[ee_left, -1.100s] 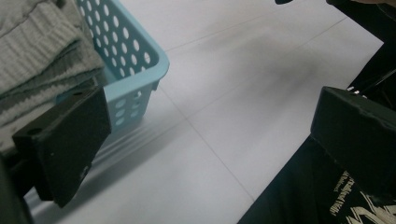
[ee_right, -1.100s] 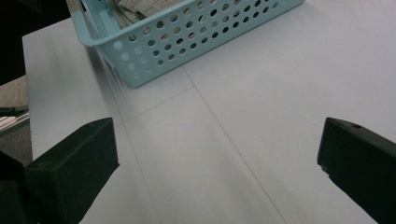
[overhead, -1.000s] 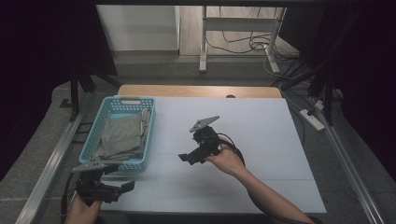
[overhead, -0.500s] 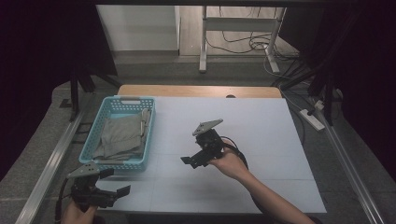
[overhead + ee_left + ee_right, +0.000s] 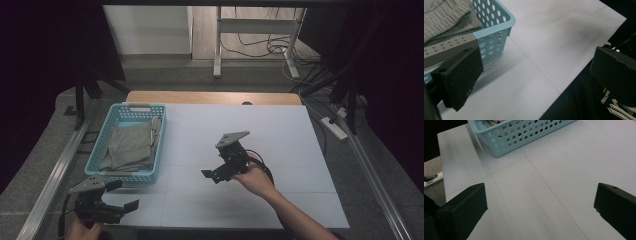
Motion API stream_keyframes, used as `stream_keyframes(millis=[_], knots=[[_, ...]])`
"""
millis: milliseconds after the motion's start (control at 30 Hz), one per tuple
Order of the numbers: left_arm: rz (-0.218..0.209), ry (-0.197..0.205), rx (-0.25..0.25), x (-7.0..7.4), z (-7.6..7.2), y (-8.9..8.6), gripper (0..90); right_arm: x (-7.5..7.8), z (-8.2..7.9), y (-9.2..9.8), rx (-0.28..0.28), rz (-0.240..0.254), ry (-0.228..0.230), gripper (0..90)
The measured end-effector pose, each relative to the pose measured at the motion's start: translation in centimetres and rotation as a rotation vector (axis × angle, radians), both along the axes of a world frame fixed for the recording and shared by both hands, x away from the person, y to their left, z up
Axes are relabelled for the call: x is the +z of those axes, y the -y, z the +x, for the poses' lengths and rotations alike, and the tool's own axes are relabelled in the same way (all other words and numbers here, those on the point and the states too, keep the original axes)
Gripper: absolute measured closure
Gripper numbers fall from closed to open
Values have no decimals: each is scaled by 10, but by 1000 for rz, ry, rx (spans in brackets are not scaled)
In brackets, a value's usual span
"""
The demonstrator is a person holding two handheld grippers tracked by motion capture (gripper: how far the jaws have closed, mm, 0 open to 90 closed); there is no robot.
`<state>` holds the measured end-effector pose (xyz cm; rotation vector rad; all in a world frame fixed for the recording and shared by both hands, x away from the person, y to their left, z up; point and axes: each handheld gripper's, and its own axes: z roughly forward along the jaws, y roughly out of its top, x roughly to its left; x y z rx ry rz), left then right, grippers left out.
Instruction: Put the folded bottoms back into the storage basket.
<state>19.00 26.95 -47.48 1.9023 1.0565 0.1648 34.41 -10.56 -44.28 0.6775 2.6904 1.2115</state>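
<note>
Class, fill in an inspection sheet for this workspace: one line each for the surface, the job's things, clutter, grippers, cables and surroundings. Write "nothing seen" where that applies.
Surface: white table top, faint seam lines, wooden strip along the far edge.
Job's things: blue perforated basket at the table's left, holding folded grey cloth.
Clutter: nothing seen on the table.
Grippers: left gripper at the near left corner, open, holding nothing; right gripper over mid-table, open, holding nothing.
Cables: a black cable trails from the right gripper; loose cables on the floor beyond; power strip right of the table.
Surroundings: dark curtains, metal frame rails, a stand's legs behind.
</note>
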Motion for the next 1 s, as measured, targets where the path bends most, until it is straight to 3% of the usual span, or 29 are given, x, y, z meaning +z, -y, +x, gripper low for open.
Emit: stream_keyframes(millis=[200,400,1000], knots=[[16,-7,-7,1,-1,2,0,3,-3,8,-14,14,3,0],[-9,-7,-6,0,-1,-1,0,5,-9,18,-23,8,19,0],[-6,-18,-10,0,-1,0,0,9,-30,61,-64,22,50,0]])
